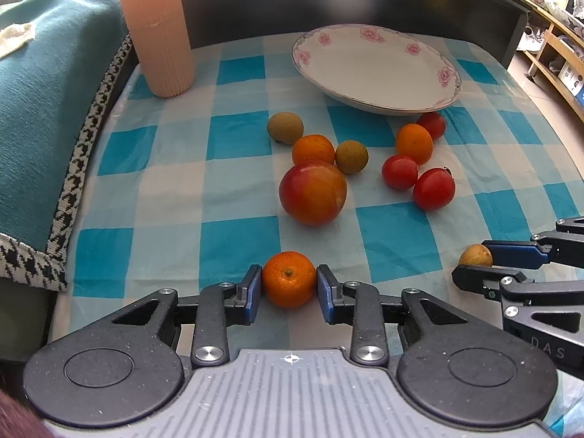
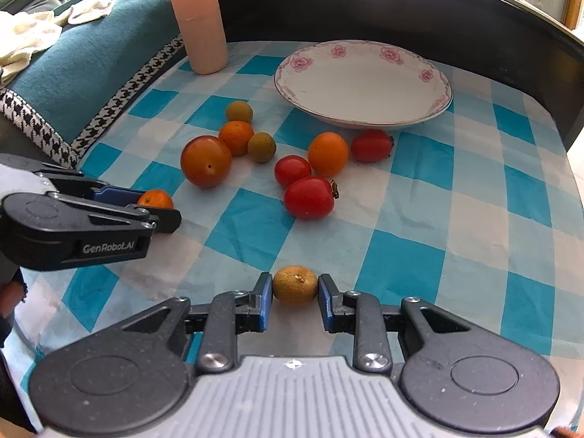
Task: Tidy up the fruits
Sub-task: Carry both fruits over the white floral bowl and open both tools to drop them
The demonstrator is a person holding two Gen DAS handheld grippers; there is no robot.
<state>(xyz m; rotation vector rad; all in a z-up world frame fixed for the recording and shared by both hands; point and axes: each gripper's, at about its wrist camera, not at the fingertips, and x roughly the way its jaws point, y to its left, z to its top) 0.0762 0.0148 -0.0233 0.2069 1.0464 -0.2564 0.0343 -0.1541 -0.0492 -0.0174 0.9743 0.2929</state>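
Observation:
In the left wrist view my left gripper is shut on a small orange mandarin, its blue pads pressing both sides, low over the checked cloth. The right wrist view shows my right gripper shut on a brownish longan in the same way. Each gripper also shows in the other view: the right gripper at the right edge, the left gripper at the left. A white flowered plate with nothing in it stands at the back. Loose fruit lies between me and the plate.
On the blue-and-white cloth lie a large red-orange fruit, two mandarins, two longans and three cherry tomatoes. A pink ribbed vase stands back left. A teal cushion borders the left edge.

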